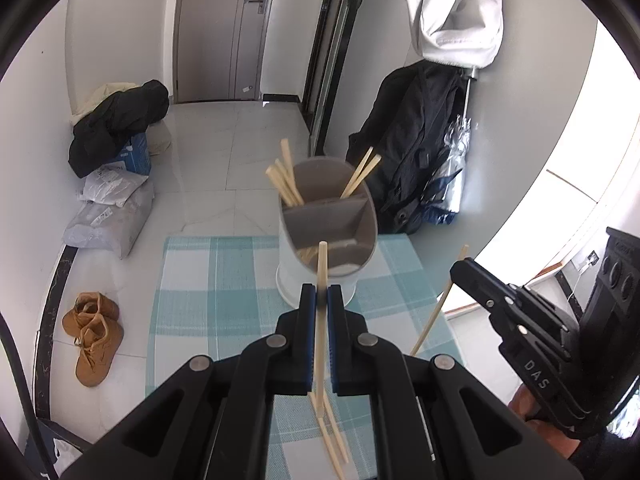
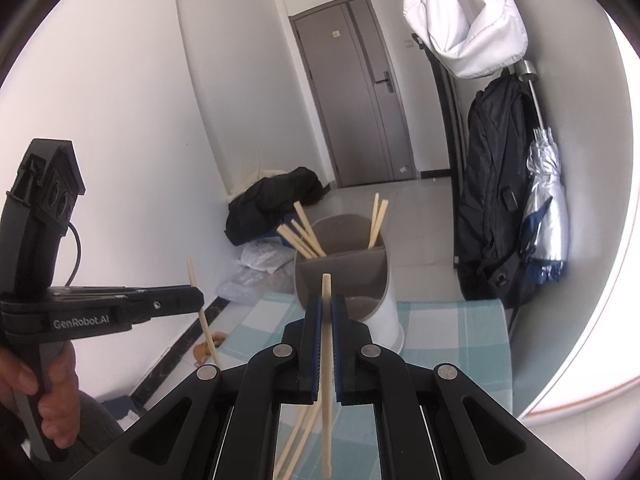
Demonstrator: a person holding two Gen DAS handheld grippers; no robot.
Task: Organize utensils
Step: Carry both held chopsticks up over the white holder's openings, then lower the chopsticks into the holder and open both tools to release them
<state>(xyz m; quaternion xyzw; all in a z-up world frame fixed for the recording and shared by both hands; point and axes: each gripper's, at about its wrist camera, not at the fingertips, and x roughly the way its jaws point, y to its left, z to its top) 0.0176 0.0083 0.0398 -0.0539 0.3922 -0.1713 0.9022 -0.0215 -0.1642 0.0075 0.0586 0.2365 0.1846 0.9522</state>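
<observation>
Chopsticks partly sorted, job unfinished. Utensil holder (image 1: 328, 236), grey inside with a white base and divided compartments, taken as landmark, standing on the checked cloth (image 1: 208, 280) over the desk. Several chopsticks (image 1: 286, 182) already upright in its far left compartment, a pair (image 1: 362, 176) in the far right compartment; something pale, likely more sticks, low in the near compartment, hard to tell.

Left hand-held gripper (image 1: 321, 300) just in front of the holder, nearly closed, clamped on one chopstick (image 1: 321, 344) held close to upright, tip reaching up in front of the near compartment. Right hand-held gripper (image 2: 327, 312) also just in front of the holder, nearly closed, pinching another chopstick (image 2: 327, 360) upright, tip level with the near wall.

Loose chopsticks (image 1: 334, 440) lying on the cloth nearer than the holder, below the left gripper; a few more (image 2: 298, 440) seen under the right one, possibly the same ones, cannot tell.

Judged stage: pick-up done for two sticks, drop-in not yet done. Remaining: both held sticks into a compartment, then the loose ones off the cloth. Roughly past halfway by count of sticks in the holder, as a guess.
</observation>
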